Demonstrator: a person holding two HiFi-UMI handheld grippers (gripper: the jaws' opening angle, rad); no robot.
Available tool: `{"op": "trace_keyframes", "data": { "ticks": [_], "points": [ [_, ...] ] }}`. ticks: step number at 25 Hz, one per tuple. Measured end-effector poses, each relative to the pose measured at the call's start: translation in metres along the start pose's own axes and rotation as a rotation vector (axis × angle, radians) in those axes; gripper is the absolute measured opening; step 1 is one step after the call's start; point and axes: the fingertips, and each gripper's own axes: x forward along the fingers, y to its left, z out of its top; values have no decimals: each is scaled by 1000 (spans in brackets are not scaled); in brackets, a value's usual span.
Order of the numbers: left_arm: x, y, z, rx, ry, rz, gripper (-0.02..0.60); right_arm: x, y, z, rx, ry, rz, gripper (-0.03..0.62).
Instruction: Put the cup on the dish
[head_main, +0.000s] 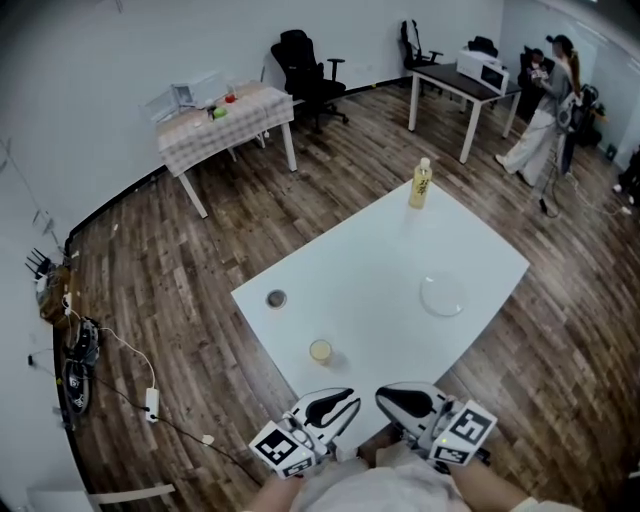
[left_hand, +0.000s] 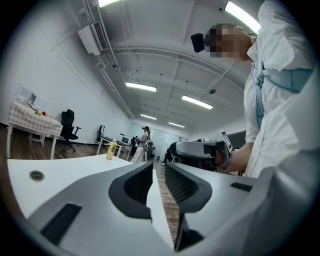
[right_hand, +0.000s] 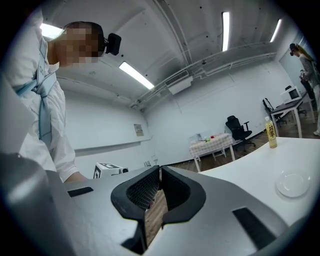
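- While both grippers sit at the head view's bottom edge, cup (head_main: 320, 350): upright on white table (head_main: 370, 250), lower centre of frame, just above both sets of fingers and touching neither.
- left gripper (head_main: 350, 400): fingers slightly parted, nothing between.
- right gripper (head_main: 385, 397): fingers pressed together, empty.
- dish (head_main: 442, 296): right of cup, well apart.

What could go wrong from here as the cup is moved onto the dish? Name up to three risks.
1. The cup stands near the front edge of the table; a clumsy approach might knock it off.
2. The left gripper is barely open, the right gripper shut; either may bump the cup unless opened wider.
3. The pale dish barely stands out from the white table; the cup could land off-centre.
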Motion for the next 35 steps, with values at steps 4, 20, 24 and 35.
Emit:
{"op": "trace_keyframes", "data": {
  "ticks": [4, 20, 24, 35],
  "points": [
    [-10, 27, -16, 10, 14, 50, 126, 8, 2, -11, 10, 32, 5, 37],
    [-18, 128, -53, 130, 56, 214, 347, 18, 4, -30, 53, 116, -29, 37],
    [-10, 148, -74, 170, 114, 235, 352, 21, 1, -32, 44, 129, -36, 37],
    [6, 177, -115, 179, 244, 253, 373, 12, -4, -36, 70, 133, -65, 37]
  ]
}}
